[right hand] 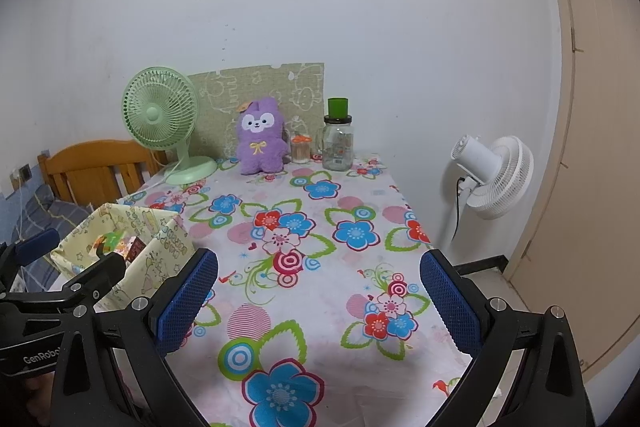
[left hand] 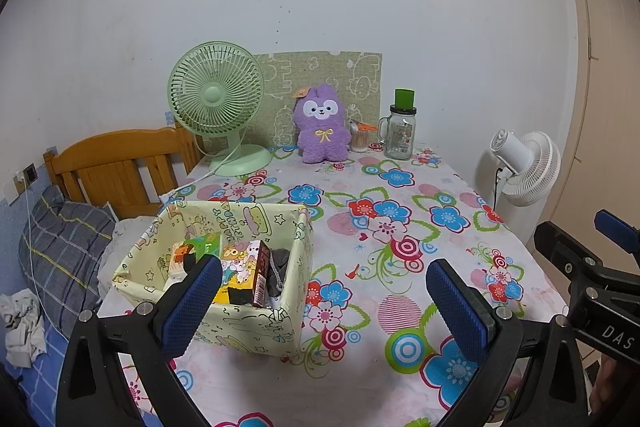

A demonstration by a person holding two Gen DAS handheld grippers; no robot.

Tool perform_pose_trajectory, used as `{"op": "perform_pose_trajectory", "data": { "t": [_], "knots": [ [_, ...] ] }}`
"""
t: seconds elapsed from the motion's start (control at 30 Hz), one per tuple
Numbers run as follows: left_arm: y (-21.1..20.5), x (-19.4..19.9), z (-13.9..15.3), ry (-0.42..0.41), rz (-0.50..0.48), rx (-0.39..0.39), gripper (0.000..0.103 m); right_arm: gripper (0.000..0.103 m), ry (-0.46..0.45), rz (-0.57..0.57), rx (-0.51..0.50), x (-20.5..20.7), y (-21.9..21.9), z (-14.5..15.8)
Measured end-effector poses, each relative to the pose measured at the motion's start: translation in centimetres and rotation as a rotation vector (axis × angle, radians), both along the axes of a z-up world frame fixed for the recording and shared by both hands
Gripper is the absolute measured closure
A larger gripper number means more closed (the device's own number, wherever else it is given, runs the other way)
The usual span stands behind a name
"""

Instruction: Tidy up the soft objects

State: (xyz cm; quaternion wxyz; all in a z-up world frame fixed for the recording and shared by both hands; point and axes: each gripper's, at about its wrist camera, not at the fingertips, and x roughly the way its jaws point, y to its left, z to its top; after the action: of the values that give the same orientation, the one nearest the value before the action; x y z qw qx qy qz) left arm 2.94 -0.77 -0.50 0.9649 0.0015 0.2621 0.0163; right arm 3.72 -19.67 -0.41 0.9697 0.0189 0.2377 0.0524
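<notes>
A purple plush toy (left hand: 320, 125) sits upright at the far edge of the flowered table, against a green patterned board; it also shows in the right wrist view (right hand: 260, 139). A pale yellow fabric box (left hand: 256, 323) with cartons and small items inside stands at the table's near left; it shows in the right wrist view too (right hand: 160, 259). My left gripper (left hand: 326, 303) is open and empty, just right of the box. My right gripper (right hand: 320, 301) is open and empty over the near table, far from the plush.
A green desk fan (left hand: 218, 99) stands left of the plush. A glass jar with a green lid (left hand: 400, 131) and a small toothpick jar (left hand: 359, 139) stand to its right. A white floor fan (left hand: 524, 167) is beyond the right edge, a wooden bed (left hand: 116, 167) at left.
</notes>
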Motion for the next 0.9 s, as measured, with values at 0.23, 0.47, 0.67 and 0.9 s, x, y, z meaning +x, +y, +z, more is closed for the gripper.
{"op": "perform_pose_trajectory", "data": {
  "t": [0.23, 0.47, 0.67, 0.9],
  "knots": [
    [-0.01, -0.04, -0.03, 0.000, -0.001, -0.001, 0.000, 0.001, 0.000, 0.001, -0.003, 0.02, 0.04, -0.02],
    [0.00, -0.03, -0.10, 0.004, -0.003, 0.001, 0.000, 0.001, 0.000, 0.002, -0.003, 0.02, 0.09, -0.07],
    [-0.03, 0.08, -0.14, 0.006, -0.003, 0.001, 0.000, 0.001, 0.001, 0.003, -0.003, 0.08, 0.12, -0.10],
    [0.01, 0.26, -0.23, 0.010, -0.002, 0.000, 0.000, 0.001, 0.004, 0.004, -0.003, 0.17, 0.16, -0.15]
  ]
}}
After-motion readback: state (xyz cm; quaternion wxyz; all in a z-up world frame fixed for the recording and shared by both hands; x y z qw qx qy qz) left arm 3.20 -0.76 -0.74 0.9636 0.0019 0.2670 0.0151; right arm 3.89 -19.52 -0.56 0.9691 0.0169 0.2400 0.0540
